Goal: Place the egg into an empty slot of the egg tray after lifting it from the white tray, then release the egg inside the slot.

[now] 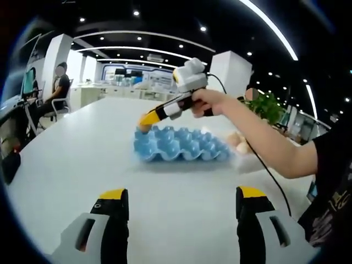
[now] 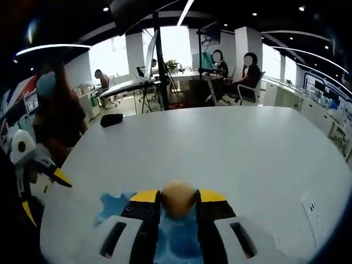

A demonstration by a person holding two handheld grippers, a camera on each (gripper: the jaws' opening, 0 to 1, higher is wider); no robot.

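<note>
**Egg held over the blue egg tray**

The right tool (image 2: 177,204) had its two yellow-tipped jaws closed on a brown egg (image 2: 177,199), and it was low over the blue egg tray (image 2: 113,204), at the far corner of it as seen from the left gripper view. In that view the right tool (image 1: 145,122) was in a person's hand (image 1: 208,103), tilted down, with its tip at the tray's (image 1: 181,146) edge; I could not see the egg there because the tip was blurred. The tray lay on the white tabletop (image 1: 82,159). Just beside it, on the side toward the person, stood the white tray (image 1: 250,160) with some more eggs (image 1: 239,142) in it.

The left tool (image 1: 181,201) was held back from the trays, above the bare tabletop, its jaws wide apart and with nothing between them.

At desks beyond the tabletop a few people were sitting (image 2: 245,77).
</note>
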